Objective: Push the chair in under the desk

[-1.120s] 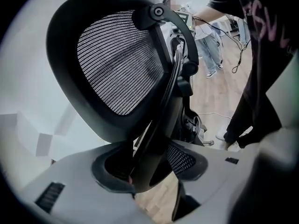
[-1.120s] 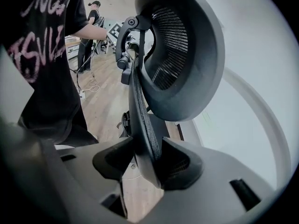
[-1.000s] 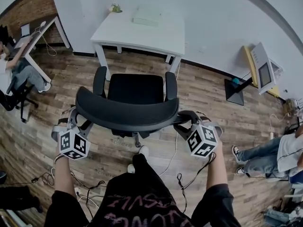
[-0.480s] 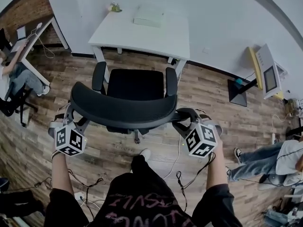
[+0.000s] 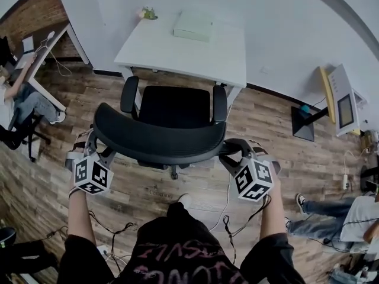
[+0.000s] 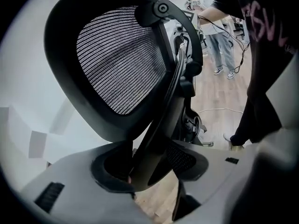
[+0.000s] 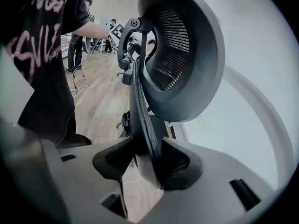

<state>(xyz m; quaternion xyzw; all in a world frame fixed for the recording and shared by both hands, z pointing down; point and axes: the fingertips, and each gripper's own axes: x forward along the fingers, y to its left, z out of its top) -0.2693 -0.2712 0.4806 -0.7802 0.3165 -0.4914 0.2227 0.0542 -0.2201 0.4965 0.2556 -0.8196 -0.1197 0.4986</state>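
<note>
A black office chair faces a white desk by the wall, its seat just short of the desk's front edge. Its curved mesh backrest is nearest to me. My left gripper is shut on the backrest's left edge, and my right gripper is shut on its right edge. In the left gripper view the backrest edge runs down between the jaws of the left gripper. In the right gripper view the backrest rim is pinched in the right gripper.
A flat pale box and a small plant sit on the desk. A person sits at another desk on the far left. A screen on a stand and a seated person's legs are at the right. Cables trail on the wooden floor.
The chair has rolled forward toward the desk with both grippers still clamped on its backrest. The seat front now lies closer to the desk edge.
</note>
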